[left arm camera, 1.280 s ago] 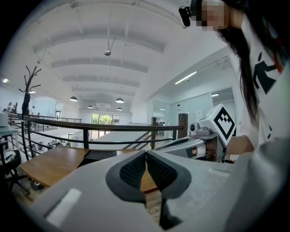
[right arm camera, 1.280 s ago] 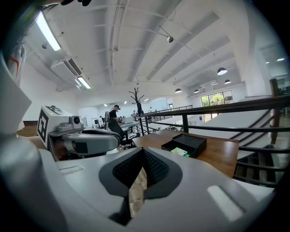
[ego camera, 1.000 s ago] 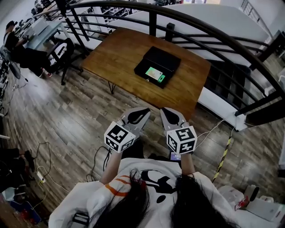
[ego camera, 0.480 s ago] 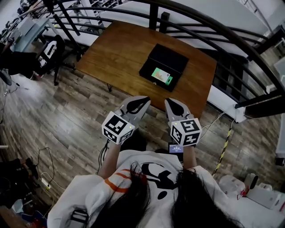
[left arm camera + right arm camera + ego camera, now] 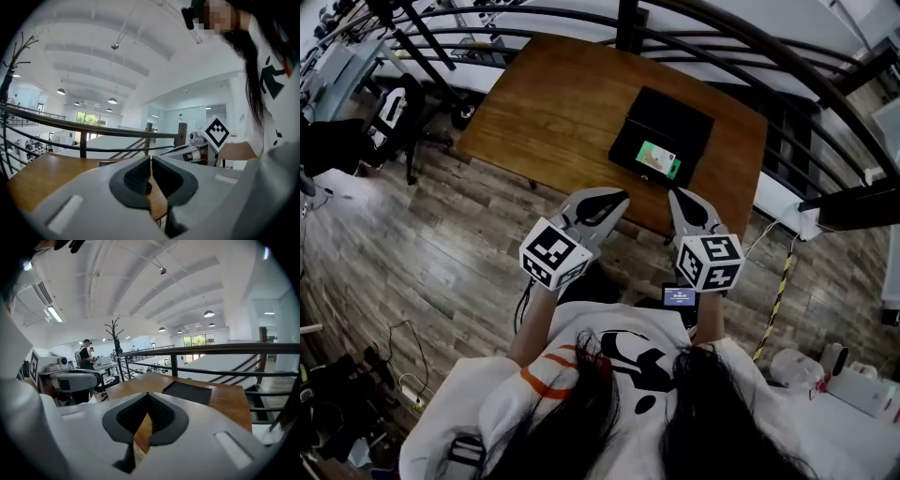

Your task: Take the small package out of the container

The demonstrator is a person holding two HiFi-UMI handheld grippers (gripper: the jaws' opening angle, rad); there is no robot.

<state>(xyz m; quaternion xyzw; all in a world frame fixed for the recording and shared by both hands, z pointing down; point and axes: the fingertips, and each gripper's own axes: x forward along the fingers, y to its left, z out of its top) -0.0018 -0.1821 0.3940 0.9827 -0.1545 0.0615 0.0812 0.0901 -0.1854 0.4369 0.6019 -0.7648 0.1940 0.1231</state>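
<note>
On the wooden table (image 5: 553,103) lies a flat black container (image 5: 675,122), open on top. Inside it, near the front edge, rests a small green and white package (image 5: 659,160). Both grippers hover side by side over the floor, just short of the table's near edge. My left gripper (image 5: 622,198) is shut and holds nothing. My right gripper (image 5: 679,196) is shut and also holds nothing. In the right gripper view the container (image 5: 187,391) sits ahead and to the right of the jaws; the package is hidden there. Only a dark sliver of the container (image 5: 110,163) shows in the left gripper view.
A dark metal railing (image 5: 741,42) curves round the table's far side and right end. Black chairs (image 5: 389,112) and desks stand at the far left. Cables (image 5: 403,375) trail on the wood floor, and yellow-black tape (image 5: 773,300) lies at the right.
The person has stepped toward the table. Both grippers have moved forward and now reach its near edge; the container lies closer ahead. The jaws stay shut.
</note>
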